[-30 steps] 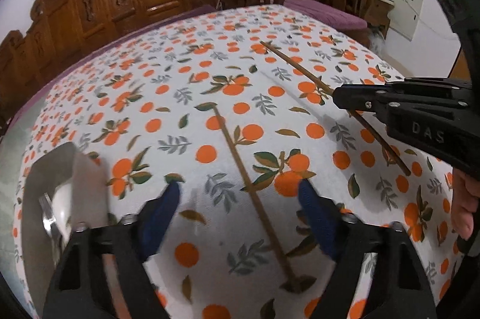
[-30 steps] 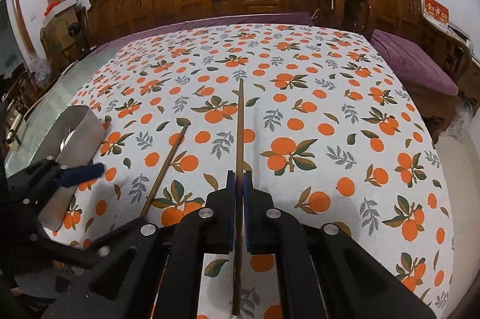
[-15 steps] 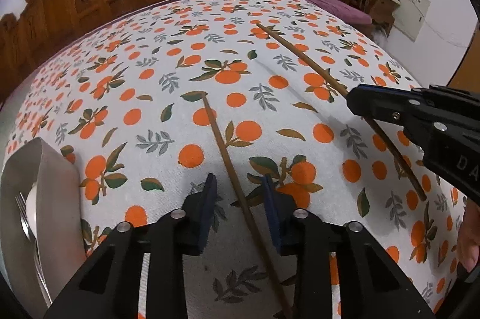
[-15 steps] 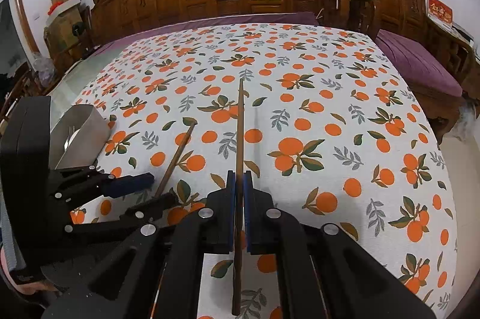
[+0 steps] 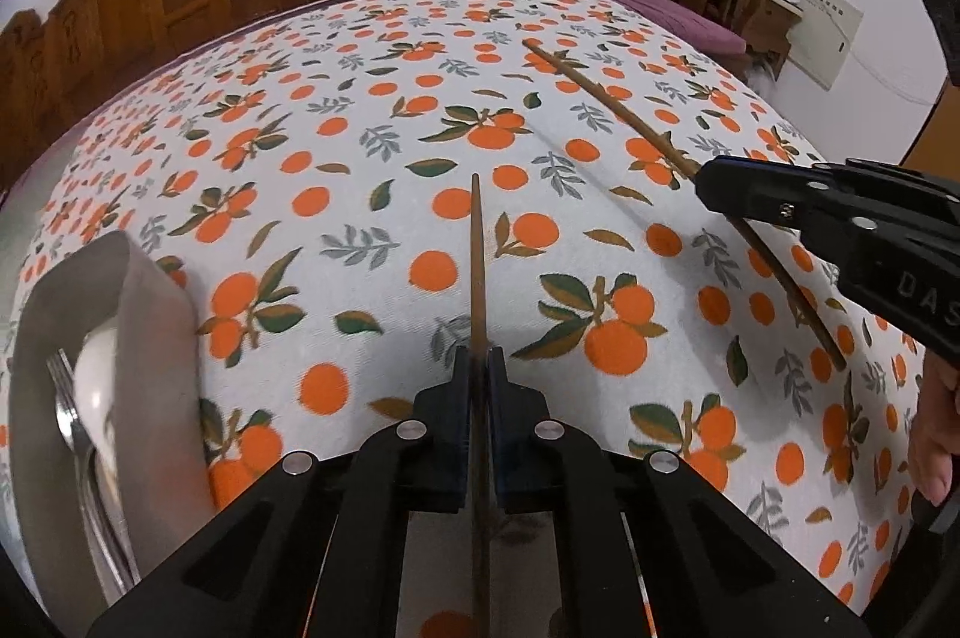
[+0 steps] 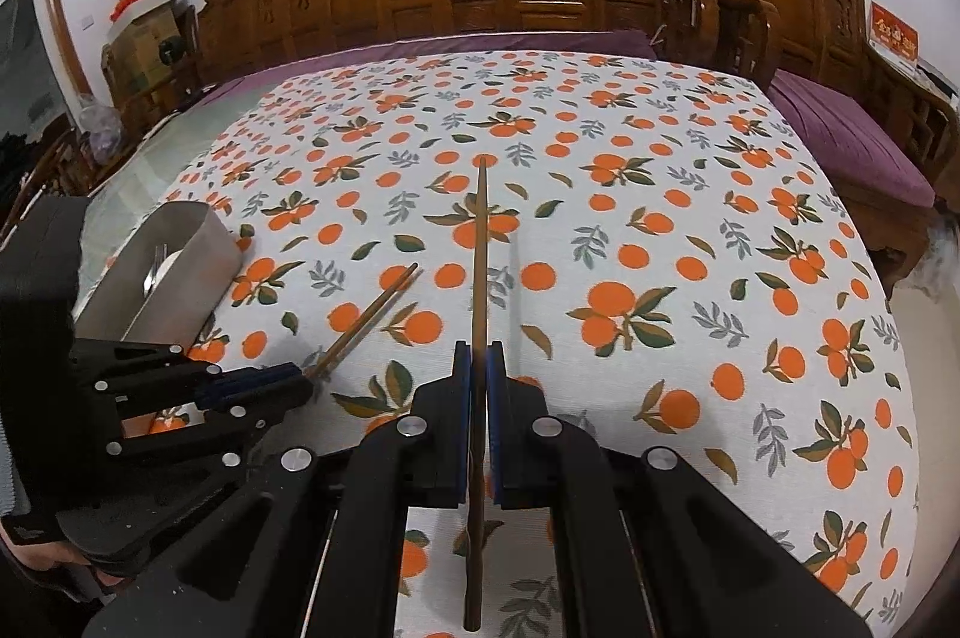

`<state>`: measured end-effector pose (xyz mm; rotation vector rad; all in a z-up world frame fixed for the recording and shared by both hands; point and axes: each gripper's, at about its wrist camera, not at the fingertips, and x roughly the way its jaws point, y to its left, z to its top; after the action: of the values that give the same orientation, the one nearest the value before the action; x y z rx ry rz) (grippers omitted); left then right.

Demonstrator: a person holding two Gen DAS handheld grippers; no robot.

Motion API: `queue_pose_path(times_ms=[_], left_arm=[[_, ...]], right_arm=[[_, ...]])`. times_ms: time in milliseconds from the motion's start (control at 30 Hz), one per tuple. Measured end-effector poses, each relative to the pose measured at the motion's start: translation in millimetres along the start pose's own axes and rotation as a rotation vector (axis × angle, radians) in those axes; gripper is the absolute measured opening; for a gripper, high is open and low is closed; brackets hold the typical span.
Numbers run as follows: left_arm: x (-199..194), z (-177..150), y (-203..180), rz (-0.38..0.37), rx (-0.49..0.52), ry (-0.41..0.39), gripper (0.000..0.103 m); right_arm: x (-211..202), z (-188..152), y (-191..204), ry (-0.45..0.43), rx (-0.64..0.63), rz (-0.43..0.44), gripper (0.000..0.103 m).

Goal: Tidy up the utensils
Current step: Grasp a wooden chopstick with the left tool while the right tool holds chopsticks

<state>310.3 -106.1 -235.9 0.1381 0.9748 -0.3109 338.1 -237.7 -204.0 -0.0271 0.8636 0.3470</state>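
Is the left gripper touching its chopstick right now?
Touching. In the left wrist view the left gripper has its blue pads closed against both sides of the chopstick, with no gap visible.

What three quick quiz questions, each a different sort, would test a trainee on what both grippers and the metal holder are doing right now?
1. True or false: the left gripper is open above a chopstick.
2. Multiple choice: what does the right gripper hold? A) a fork B) a second chopstick C) nothing
3. Fill in: the metal holder near the left gripper already contains a ____.

Key: 1 false, it is shut on the chopstick; 2 B; 3 fork.
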Motion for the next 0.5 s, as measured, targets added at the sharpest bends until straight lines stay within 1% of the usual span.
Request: queue_pose_path(times_ms=[133,500], left_arm=[[-14.1,-0.4,4.6,-0.002,-0.002,-0.02,0.005],[-55.5,3.8,26.6,0.031,-0.026,-0.085,0.005]], right_arm=[[-2.8,0.7,9.3,-0.006,-0.01,0.018,0.006],[-10.9,-4.8,33.4,-0.01,-0.047,0.064,0.006]])
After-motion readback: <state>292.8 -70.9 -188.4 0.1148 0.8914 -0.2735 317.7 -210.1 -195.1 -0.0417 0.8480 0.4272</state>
